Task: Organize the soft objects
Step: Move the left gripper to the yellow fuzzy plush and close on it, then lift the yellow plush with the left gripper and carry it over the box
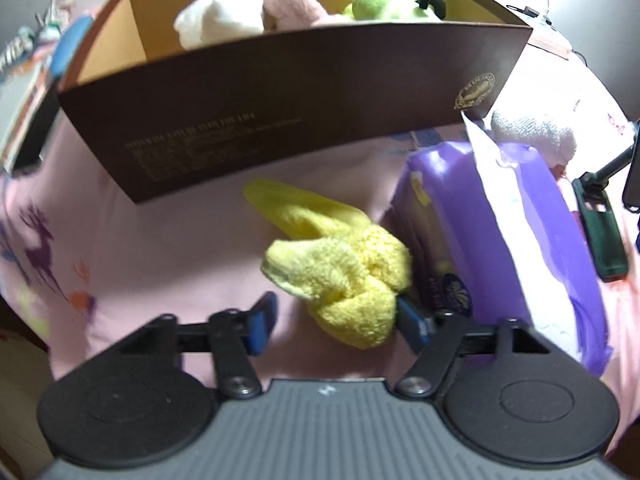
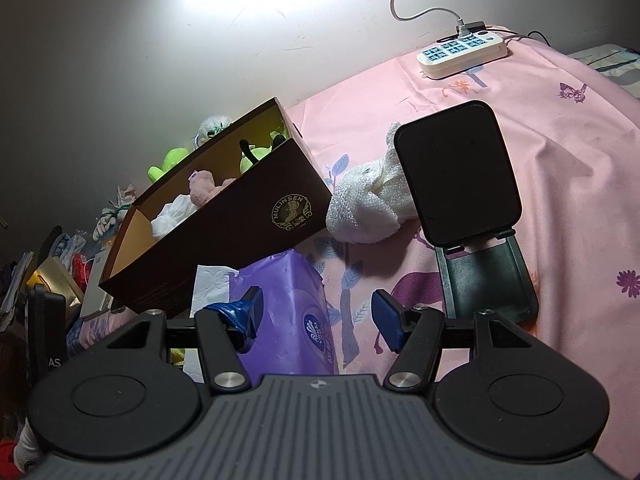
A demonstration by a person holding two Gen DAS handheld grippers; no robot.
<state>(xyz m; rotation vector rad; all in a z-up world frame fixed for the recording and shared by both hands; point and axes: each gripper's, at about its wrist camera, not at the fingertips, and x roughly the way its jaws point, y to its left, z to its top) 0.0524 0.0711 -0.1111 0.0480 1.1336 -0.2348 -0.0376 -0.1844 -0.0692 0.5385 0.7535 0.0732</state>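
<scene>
Surface: a bed under a pink sheet (image 2: 560,152) printed with deer, leaves, butterflies and flowers, set against a plain grey wall (image 2: 120,40) with one bright patch of light on it.

Containers: one brown cardboard box (image 1: 280,112), open on top, standing on the sheet. It holds one white soft item (image 1: 216,20), one pink plush (image 1: 292,4) and one green plush (image 1: 388,8).

Loose soft items: one yellow towel (image 1: 344,276), knotted, lying in front of the box and just beside one purple tissue pack (image 1: 532,248); one white towel (image 2: 368,204) beside the box's corner, touching one black phone stand (image 2: 460,176).

Other: one white power strip (image 2: 460,54) near the wall.

Left hand-held gripper (image 1: 336,316): jaws apart around the yellow towel, one pad touching it, the other clear.

Right hand-held gripper (image 2: 316,316): jaws apart, empty, over the tissue pack.
</scene>
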